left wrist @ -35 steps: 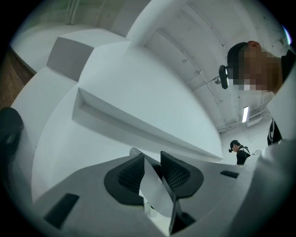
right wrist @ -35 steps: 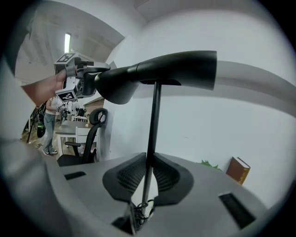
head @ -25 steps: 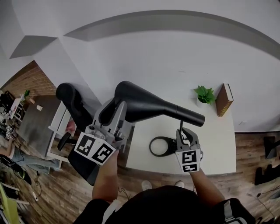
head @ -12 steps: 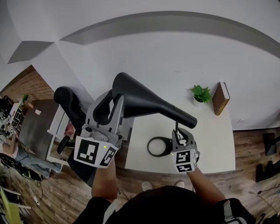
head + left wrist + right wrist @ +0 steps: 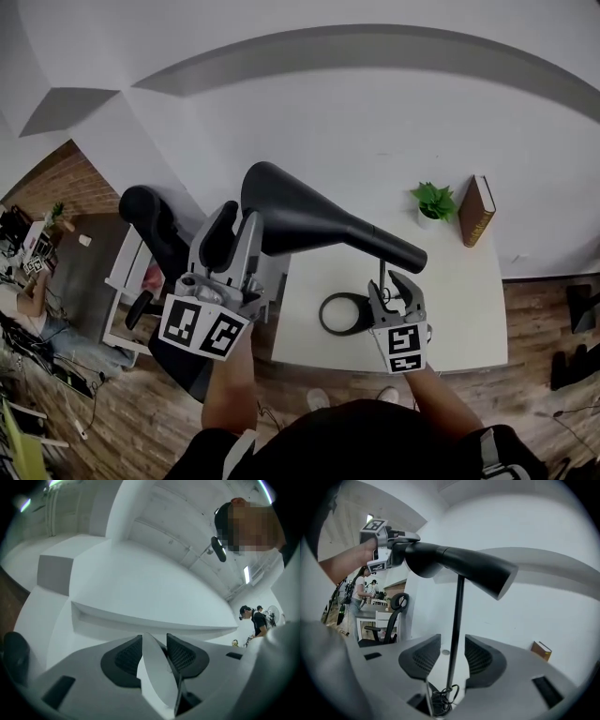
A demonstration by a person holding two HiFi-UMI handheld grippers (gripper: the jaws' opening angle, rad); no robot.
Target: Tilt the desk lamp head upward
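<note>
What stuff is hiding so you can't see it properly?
- Head view: lamp base is partly behind the right gripper, whose fingers are opening around the pole.
- Head view: lamp head covers its joint with the pole.
- Head view: book print is too small.

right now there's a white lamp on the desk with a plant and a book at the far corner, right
No: the lamp is black, not white, as the head view shows. It stands on the desk, with the plant and book at the far corner.
</note>
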